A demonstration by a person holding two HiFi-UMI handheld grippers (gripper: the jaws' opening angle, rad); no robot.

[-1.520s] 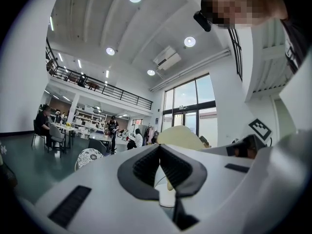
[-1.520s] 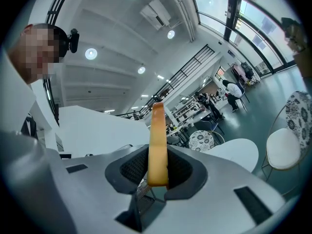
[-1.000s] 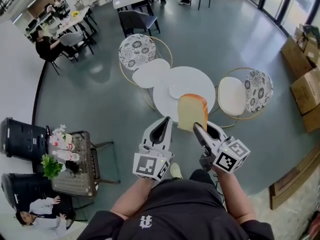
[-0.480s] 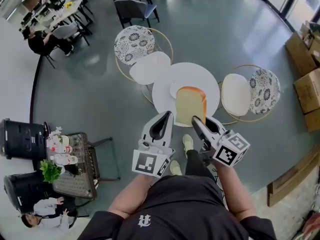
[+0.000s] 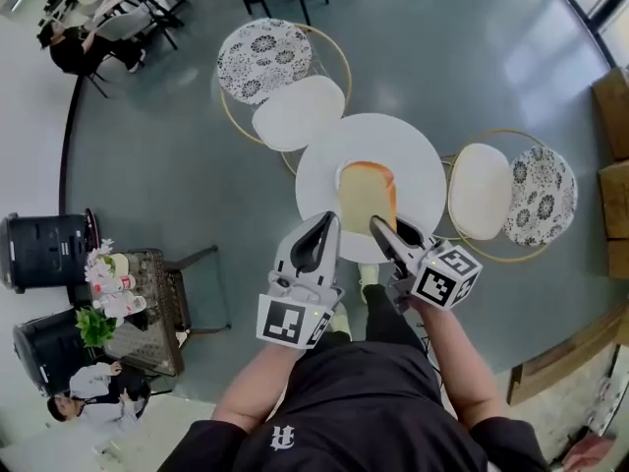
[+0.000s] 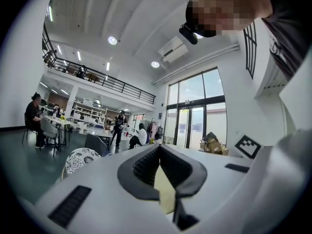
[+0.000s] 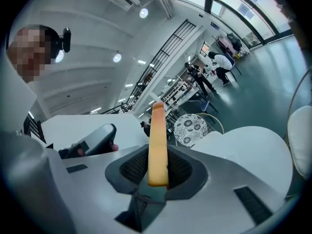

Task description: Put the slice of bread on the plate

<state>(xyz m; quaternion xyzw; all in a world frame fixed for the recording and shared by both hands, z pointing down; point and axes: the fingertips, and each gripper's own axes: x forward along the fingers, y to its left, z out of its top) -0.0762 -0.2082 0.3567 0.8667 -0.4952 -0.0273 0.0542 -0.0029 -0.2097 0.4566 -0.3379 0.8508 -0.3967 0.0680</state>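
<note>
Head view, compared with one second earlier: both grippers have advanced and sunk toward the table, and the slice, then over the near table edge, now hangs over the plate.

One round white table (image 5: 314, 180) fills the centre. Two chairs flank it, one at upper left (image 5: 295, 111) and one at right (image 5: 480, 190).

Two hand-held grippers. The left gripper (image 5: 327, 222) has its jaw tips pressed together with nothing clamped. The right gripper (image 5: 379, 228) pinches the slice by its lower edge.

One plate (image 5: 341, 172) lies on the table, largely covered from this angle by the slice.

One slice of bread (image 5: 366, 197) is held edge-on and upright between the right jaws. Whether it touches the plate cannot be told.

Handling, as judged: the slice is probably light, soft and easily crushed or torn. The firmer crust edge, where it is now gripped, seems the best place for a light hold.
</note>
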